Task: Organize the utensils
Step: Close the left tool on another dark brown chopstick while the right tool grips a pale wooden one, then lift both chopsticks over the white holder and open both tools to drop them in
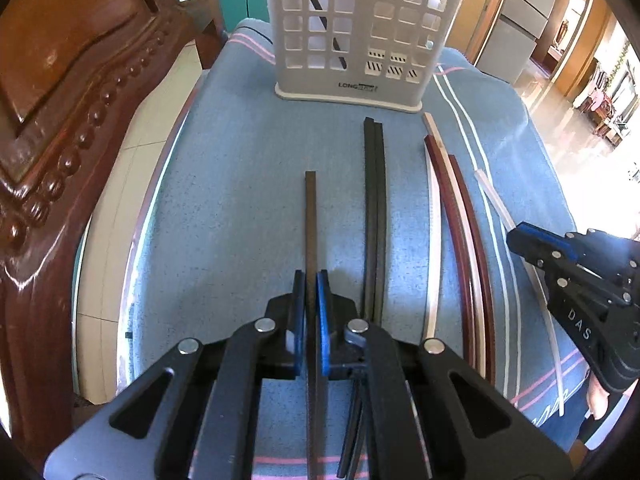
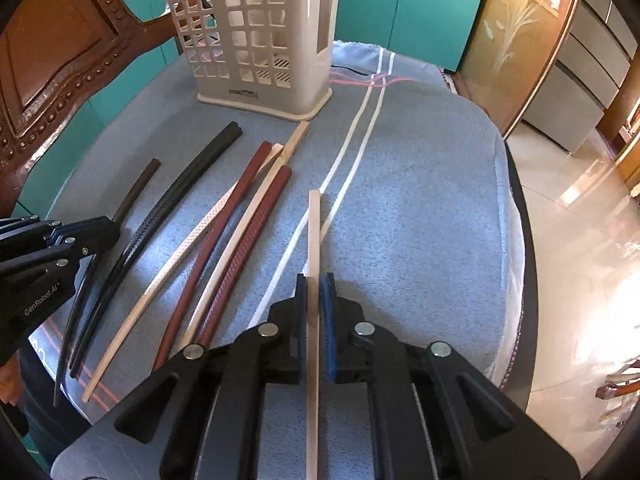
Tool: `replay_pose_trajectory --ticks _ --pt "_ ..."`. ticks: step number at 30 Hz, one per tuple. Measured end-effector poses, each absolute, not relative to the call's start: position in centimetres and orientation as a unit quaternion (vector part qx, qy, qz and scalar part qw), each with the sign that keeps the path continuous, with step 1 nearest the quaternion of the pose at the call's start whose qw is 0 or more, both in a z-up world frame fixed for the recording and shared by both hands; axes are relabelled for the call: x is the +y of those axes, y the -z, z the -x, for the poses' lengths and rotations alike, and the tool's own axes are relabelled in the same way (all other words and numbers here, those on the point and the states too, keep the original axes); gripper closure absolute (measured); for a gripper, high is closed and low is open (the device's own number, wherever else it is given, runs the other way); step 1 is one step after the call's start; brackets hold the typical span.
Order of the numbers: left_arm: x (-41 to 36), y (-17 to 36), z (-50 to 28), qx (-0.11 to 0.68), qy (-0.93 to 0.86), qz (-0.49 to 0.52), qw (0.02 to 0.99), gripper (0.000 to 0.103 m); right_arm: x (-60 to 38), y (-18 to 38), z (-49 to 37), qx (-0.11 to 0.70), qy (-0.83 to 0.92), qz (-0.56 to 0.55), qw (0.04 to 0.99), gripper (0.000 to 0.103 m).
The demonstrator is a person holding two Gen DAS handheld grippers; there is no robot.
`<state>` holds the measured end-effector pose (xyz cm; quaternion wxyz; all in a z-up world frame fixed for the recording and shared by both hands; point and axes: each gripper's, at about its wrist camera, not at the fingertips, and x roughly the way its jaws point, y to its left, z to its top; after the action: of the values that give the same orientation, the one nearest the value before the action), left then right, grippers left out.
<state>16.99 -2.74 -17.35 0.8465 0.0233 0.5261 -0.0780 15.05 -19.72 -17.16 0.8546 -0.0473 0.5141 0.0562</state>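
A white slotted utensil holder [image 1: 360,32] stands at the far end of the blue towel; it also shows in the right wrist view [image 2: 260,36]. My left gripper [image 1: 311,280] is shut on a dark brown chopstick [image 1: 310,216] that points toward the holder. My right gripper [image 2: 314,284] is shut on a pale beige chopstick [image 2: 314,232]. Between them lie a black pair of chopsticks [image 1: 375,200], two dark red chopsticks [image 2: 240,208] and light wooden ones [image 2: 192,240]. The right gripper shows at the right edge of the left wrist view [image 1: 516,236].
A carved wooden chair back [image 1: 60,120] stands close on the left. The towel [image 2: 420,220] covers a rounded table that drops off to a tiled floor [image 2: 580,240] on the right. Teal cabinets [image 2: 400,0] are behind.
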Motion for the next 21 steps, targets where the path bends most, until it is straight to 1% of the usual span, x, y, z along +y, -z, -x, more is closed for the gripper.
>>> replay_pose_trajectory --ticks 2,3,14,21 --pt "-2.9 17.4 -17.3 0.526 0.075 -0.030 0.846 0.095 -19.6 17.2 -14.9 0.510 -0.046 0.050 0.857 0.083" --pt "-3.0 17.4 -17.6 0.526 0.074 -0.033 0.846 0.095 -19.7 17.2 -15.0 0.509 -0.044 0.050 0.858 0.082" --pt "-3.4 17.3 -17.7 0.515 0.072 -0.050 0.853 0.094 -20.6 17.3 -16.0 0.512 -0.041 0.023 0.858 0.076" --pt "-3.4 17.3 -17.8 0.522 0.069 -0.046 0.849 0.093 -20.4 17.3 -16.2 0.512 -0.041 0.031 0.858 0.073"
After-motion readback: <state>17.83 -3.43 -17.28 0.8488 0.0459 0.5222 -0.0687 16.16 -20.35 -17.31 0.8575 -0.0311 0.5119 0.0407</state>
